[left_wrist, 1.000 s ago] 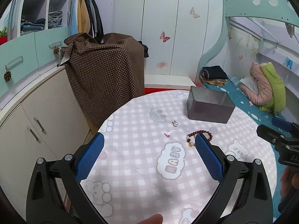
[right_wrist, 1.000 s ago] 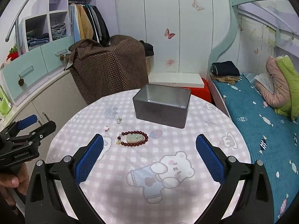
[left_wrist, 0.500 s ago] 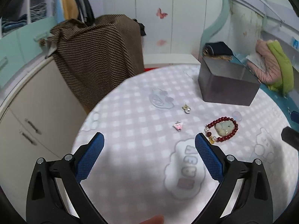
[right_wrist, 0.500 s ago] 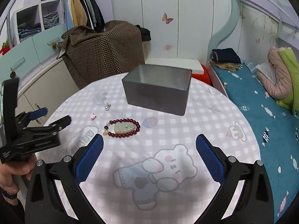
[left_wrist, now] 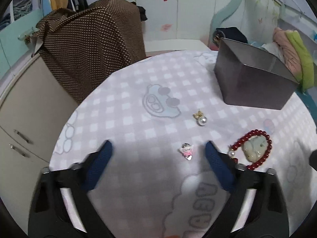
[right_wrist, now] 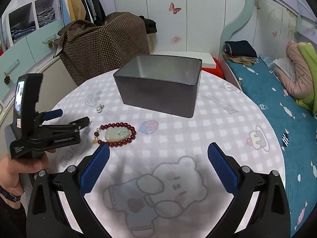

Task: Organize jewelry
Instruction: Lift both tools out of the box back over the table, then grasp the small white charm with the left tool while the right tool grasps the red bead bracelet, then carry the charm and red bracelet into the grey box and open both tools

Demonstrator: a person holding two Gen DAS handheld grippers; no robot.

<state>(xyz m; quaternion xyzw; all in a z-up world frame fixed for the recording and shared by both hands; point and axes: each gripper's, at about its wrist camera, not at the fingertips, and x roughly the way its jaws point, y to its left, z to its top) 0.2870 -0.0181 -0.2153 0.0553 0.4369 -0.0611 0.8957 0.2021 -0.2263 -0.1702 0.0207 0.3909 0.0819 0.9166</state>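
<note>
A red bead bracelet with a pale jade pendant, a small pink charm and a pearl earring with a gold bow lie on the round table. An open grey metal box stands behind them, empty as far as I see. My left gripper is open, low over the table, with the pink charm between its fingers; it also shows in the right wrist view. My right gripper is open and empty above the table's front.
The table wears a pink checked cloth with cartoon prints. A brown dotted cloth covers furniture behind the table. Cabinets stand at the left, a bed with clothes at the right.
My left gripper has moved forward and down toward the jewelry; the pink charm now sits between its fingers. My right gripper has edged closer to the box.
</note>
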